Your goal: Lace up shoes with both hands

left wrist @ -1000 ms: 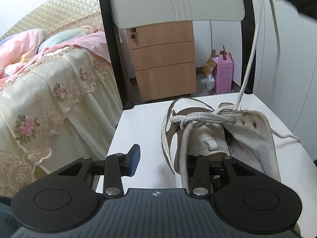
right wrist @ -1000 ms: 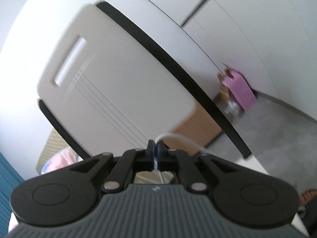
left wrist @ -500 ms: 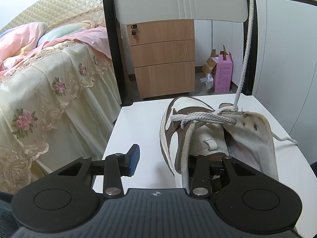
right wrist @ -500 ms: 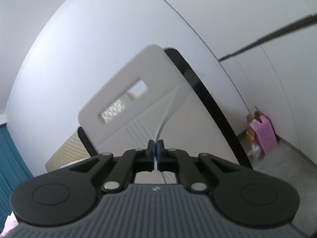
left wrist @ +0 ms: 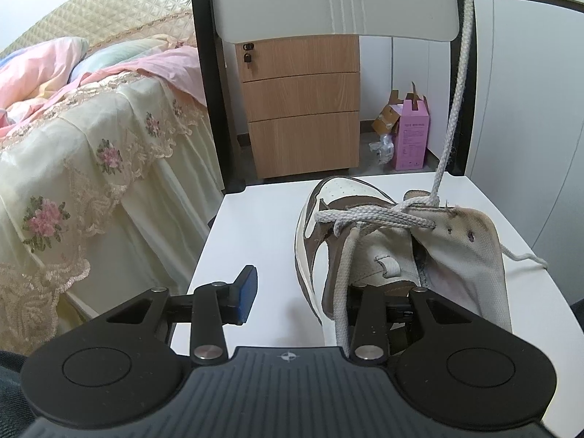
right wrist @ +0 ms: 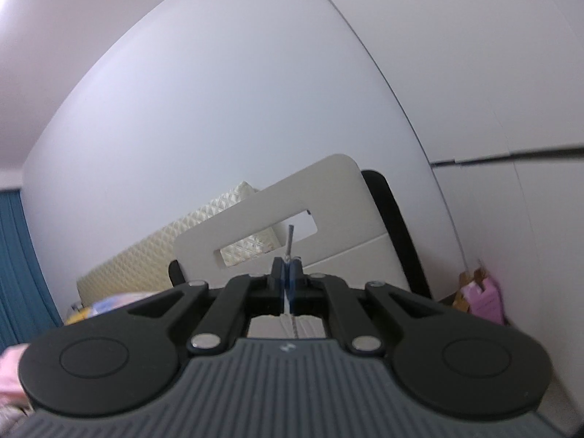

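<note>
A white and brown shoe [left wrist: 365, 197] lies on the white chair seat [left wrist: 255, 219], toe pointing away. Its grey lace [left wrist: 454, 109] crosses the lower eyelets, then runs taut from the right eyelet row up out of the top of the left wrist view. My left gripper [left wrist: 321, 292] straddles the shoe's left wall. The blue pad of its left finger [left wrist: 246, 292] stands apart from the shoe, and its right finger reaches inside the opening, partly hidden. My right gripper [right wrist: 288, 273] is high up, shut on the lace, with the lace tip [right wrist: 290, 241] poking out above the pads.
The chair back [left wrist: 328, 0] rises behind the shoe. Beyond it are a wooden drawer cabinet [left wrist: 303, 102] and a pink box [left wrist: 412, 138] on the floor. A bed with a floral lace cover [left wrist: 91, 168] lies to the left, and white cabinet doors [left wrist: 529, 109] to the right.
My right gripper has risen with the lace, leaving the top of the left wrist view, and its view now shows the top of the chair back. The left gripper and shoe have stayed put.
</note>
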